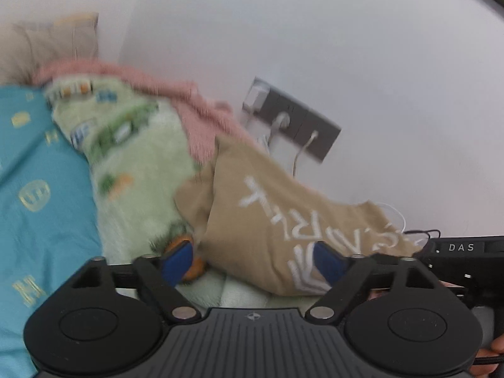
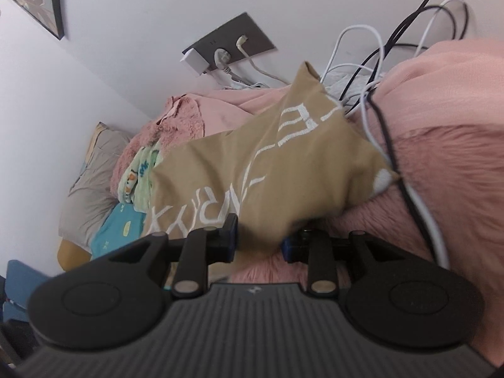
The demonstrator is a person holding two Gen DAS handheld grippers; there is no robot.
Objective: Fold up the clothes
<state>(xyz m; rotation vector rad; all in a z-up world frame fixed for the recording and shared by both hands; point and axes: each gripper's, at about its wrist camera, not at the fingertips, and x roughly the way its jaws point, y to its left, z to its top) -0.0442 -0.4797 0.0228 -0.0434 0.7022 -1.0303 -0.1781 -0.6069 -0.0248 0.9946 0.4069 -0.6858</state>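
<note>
Altogether one tan garment (image 2: 252, 170), two grippers, right gripper (image 2: 260, 239) pinching it

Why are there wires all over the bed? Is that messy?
Yes, a bit. Black and white cables trail from the wall socket across the pink blanket, and one lies over the tan shirt. They could snag during folding.
</note>
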